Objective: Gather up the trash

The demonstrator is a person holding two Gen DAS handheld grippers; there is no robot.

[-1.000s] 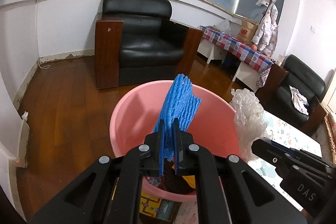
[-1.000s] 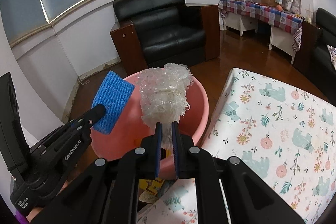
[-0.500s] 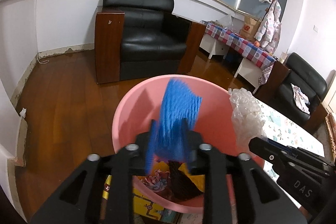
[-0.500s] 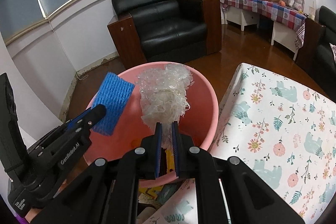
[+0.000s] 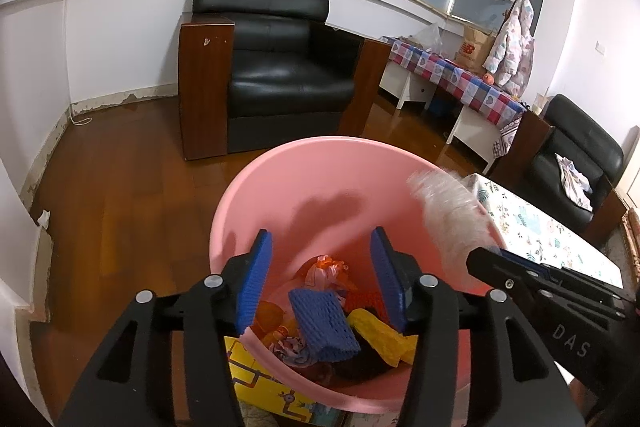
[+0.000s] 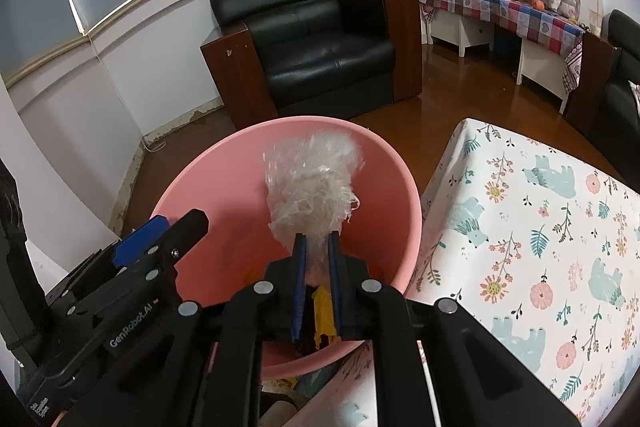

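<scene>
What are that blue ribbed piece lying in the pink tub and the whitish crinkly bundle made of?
The blue piece looks like soft foam netting, matte, with a ribbed mesh of small holes. The bundle between the right gripper's fingers seems to be thin translucent plastic film or bubble wrap, glossy and crumpled; motion blur leaves it uncertain. The tub looks like smooth moulded plastic.
</scene>
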